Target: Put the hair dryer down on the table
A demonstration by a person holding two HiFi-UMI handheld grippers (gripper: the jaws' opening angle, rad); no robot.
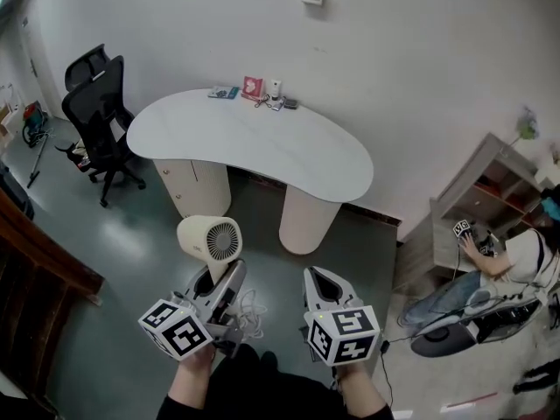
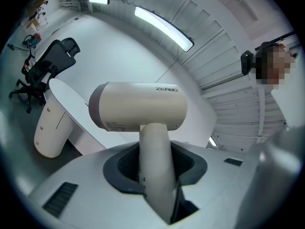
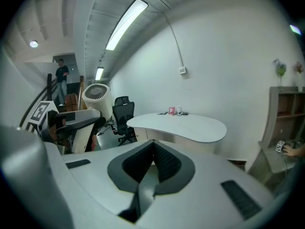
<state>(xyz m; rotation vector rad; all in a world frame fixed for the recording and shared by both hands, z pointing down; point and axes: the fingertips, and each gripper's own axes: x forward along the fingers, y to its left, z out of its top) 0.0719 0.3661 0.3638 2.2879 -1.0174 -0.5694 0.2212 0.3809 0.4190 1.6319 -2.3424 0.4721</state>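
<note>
My left gripper [image 1: 219, 278] is shut on the handle of a cream hair dryer [image 1: 213, 237], which stands upright above the jaws with its grille facing me. In the left gripper view the hair dryer [image 2: 138, 106] fills the middle, its handle pinched between the dark pads of the left gripper [image 2: 155, 159]. The white kidney-shaped table [image 1: 254, 138] stands well ahead across the floor, with the dryer in the air short of it. My right gripper [image 1: 317, 278] is beside the left one, shut and empty. The right gripper view shows its pads [image 3: 164, 163] meeting, with the hair dryer [image 3: 95, 97] at left and the table [image 3: 190, 125] ahead.
Small items [image 1: 254, 90] lie along the table's far edge by the wall. Two black office chairs [image 1: 96, 103] stand left of the table. A person [image 1: 499, 269] sits on the floor at right by a shelf unit [image 1: 490, 191]. A white cord [image 1: 254, 309] hangs below the dryer.
</note>
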